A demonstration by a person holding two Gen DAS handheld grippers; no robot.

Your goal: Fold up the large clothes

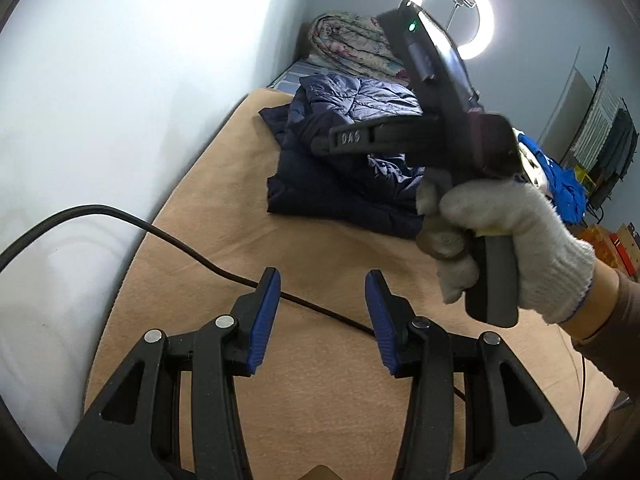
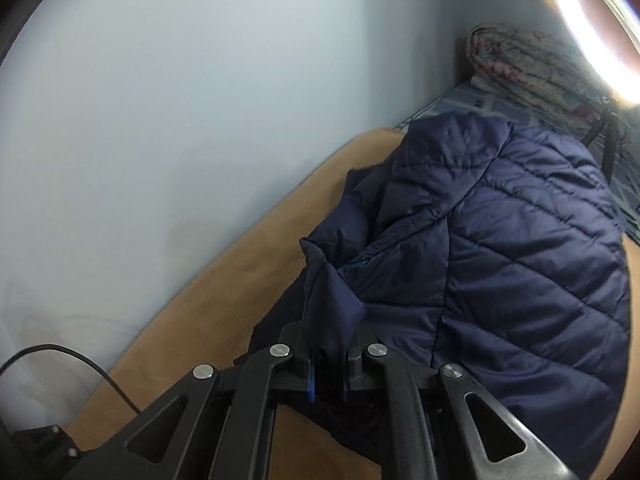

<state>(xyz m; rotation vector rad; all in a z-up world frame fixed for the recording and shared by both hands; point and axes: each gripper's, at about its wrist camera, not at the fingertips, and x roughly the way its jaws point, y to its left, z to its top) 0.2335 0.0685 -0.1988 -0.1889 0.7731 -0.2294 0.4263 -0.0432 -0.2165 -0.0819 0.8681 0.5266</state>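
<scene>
- A navy quilted jacket (image 2: pixel 520 264) is seen lying on a tan blanket (image 1: pixel 320 400) that covers a bed set against a pale wall (image 1: pixel 120 100).
- In the right wrist view the jacket is bunched, its quilted side up, spread over the far right part of the blanket.
- The right tongs (image 2: pixel 328 376) are closed tight on a fold of the jacket's dark fabric; the cloth is pinched between the blue pads (image 2: pixel 311 380) and rises in a peak just above them.
- In the left wrist view the right tongs (image 1: pixel 344 138) are seen from the side, held in a white knitted glove (image 1: pixel 512 248), reaching over the jacket (image 1: pixel 352 152).
- The left tongs (image 1: pixel 322 320) are held wide open above bare blanket, nearer than the jacket and well apart from it; nothing is gripped between the blue pads (image 1: pixel 262 320).
- A black cable (image 1: pixel 160 236) is seen running across the blanket from the left edge, passing behind the left tongs' fingers.
- A rolled floral quilt (image 1: pixel 352 46) is noted at the far end of the bed, beyond the jacket, on a blue patterned sheet (image 1: pixel 296 74).
- A lit ring lamp (image 1: pixel 450 12) is seen behind the quilt; it glares strongly in the right wrist view (image 2: pixel 588 28).
- Blurred blue objects to the right of the glove cannot be identified.
</scene>
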